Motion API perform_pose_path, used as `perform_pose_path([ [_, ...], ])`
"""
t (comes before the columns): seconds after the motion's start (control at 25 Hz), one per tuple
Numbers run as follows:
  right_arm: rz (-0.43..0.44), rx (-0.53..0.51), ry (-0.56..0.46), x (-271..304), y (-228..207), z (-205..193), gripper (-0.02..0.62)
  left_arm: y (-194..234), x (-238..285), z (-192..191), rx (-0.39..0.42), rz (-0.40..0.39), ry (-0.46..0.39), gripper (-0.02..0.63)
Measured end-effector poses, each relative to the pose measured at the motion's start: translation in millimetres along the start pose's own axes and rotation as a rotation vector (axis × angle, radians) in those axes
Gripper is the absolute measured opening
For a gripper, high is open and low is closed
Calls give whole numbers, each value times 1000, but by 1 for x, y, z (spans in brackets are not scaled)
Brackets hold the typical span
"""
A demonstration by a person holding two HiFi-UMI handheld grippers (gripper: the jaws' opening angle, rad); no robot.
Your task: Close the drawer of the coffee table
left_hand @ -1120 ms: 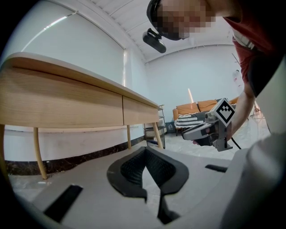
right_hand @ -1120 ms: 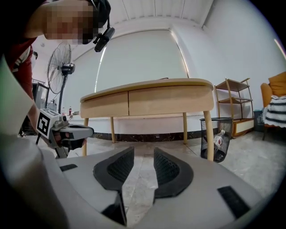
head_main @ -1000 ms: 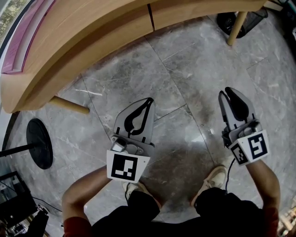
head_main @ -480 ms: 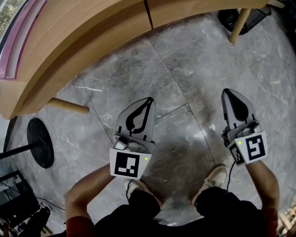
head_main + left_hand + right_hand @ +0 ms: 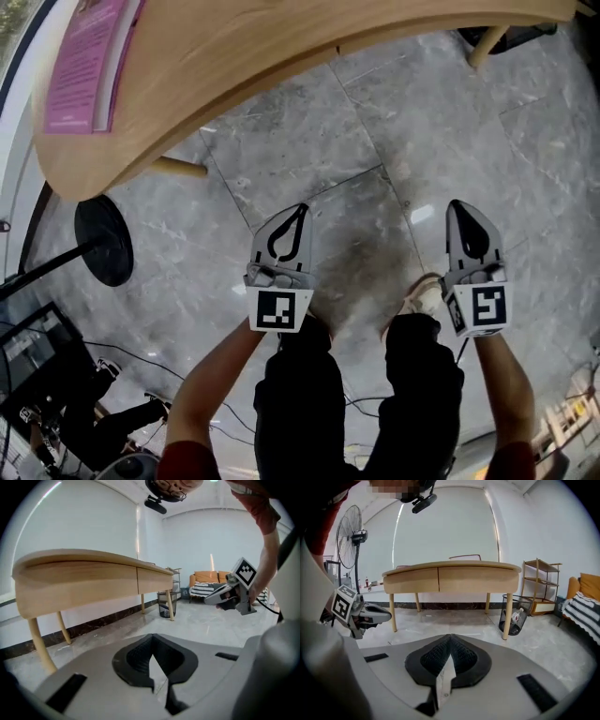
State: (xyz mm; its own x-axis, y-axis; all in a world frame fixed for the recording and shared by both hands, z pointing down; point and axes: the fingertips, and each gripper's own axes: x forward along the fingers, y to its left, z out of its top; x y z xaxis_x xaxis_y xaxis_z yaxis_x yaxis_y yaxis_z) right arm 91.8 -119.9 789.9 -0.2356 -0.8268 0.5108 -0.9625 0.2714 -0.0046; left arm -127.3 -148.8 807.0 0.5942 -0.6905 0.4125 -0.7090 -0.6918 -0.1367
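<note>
Facing coffee table (image 5: 454, 579): left gripper (image 5: 301, 211), right gripper (image 5: 458, 207) closed.

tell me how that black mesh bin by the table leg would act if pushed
The bin has open mesh walls, so it's probably light and would likely skid on the glossy floor. It's fairly tall with a bottle leaning inside, so a high push might tip it and shift the bottle.

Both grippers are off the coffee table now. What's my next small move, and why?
Probably none beyond holding both grippers back: in the right gripper view the coffee table shows both drawer fronts flush. The left gripper and right gripper are shut and empty, apart from it.
</note>
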Motion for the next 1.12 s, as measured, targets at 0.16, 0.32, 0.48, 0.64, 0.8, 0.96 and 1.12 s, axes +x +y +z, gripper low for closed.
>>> perform_pose_path([
  [0.16, 18, 17, 29, -57, 15, 63, -3, 15, -57, 66, -49, 98, 22, 6],
  [0.32, -10, 47, 25, -117, 21, 146, -3, 23, -114, 149, -93, 153, 57, 6],
  [0.48, -32, 82, 58, -179, 28, 223, -3, 20, -175, 243, -120, 179, 75, 6],
  [0.64, -21, 71, 26, -223, 30, 303, -3, 27, -218, 323, -205, 239, 91, 6],
  [0.8, -16, 63, -9, -275, 35, 382, -3, 36, -269, 395, -275, 276, 109, 6],
  [0.96, -21, 90, -86, -314, 38, 462, -3, 52, -308, 466, -296, 282, 83, 6],
  [1.12, -43, 124, -193, -350, 33, 540, -3, 77, -339, 545, -239, 297, -18, 6],
])
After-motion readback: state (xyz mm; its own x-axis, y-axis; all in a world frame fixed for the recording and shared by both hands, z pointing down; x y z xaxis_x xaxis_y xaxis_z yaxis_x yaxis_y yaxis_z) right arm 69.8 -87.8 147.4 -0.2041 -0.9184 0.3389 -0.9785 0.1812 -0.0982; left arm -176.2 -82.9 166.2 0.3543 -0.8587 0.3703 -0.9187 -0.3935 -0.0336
